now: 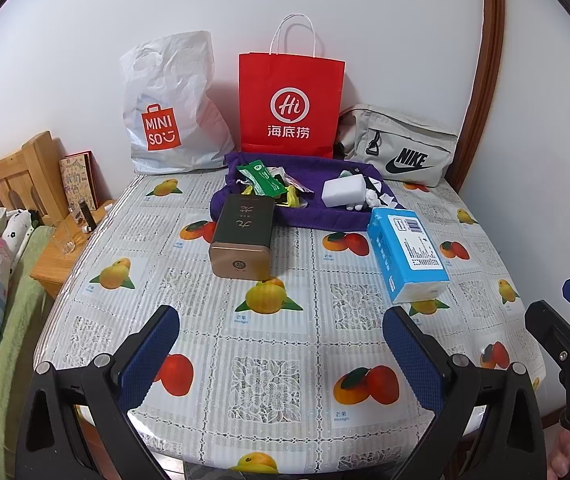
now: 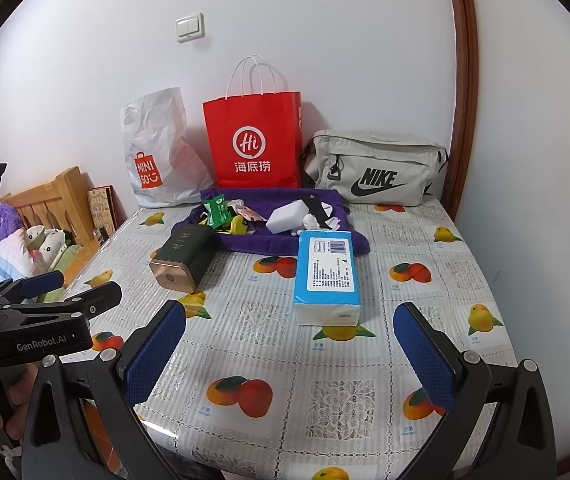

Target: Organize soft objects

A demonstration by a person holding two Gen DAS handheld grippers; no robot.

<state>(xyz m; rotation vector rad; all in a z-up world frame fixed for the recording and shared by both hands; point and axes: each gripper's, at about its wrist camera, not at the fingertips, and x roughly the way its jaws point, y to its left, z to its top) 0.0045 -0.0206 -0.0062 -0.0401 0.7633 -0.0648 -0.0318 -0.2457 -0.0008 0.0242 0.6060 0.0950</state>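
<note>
A purple towel (image 1: 317,220) (image 2: 261,242) lies at the back of the table and bears a white sponge block (image 1: 343,192) (image 2: 287,218), green packets (image 1: 263,180) (image 2: 215,210) and small white bits. A blue tissue pack (image 1: 405,254) (image 2: 327,276) lies in front of it on the right. My left gripper (image 1: 281,356) is open and empty over the table's near edge. My right gripper (image 2: 289,352) is open and empty, just short of the tissue pack.
A dark tin with a gold end (image 1: 243,238) (image 2: 183,260) lies left of the towel. A white Miniso bag (image 1: 169,108), a red paper bag (image 1: 291,104) and a grey Nike pouch (image 1: 401,146) stand against the wall. A bed and nightstand (image 1: 61,256) are to the left.
</note>
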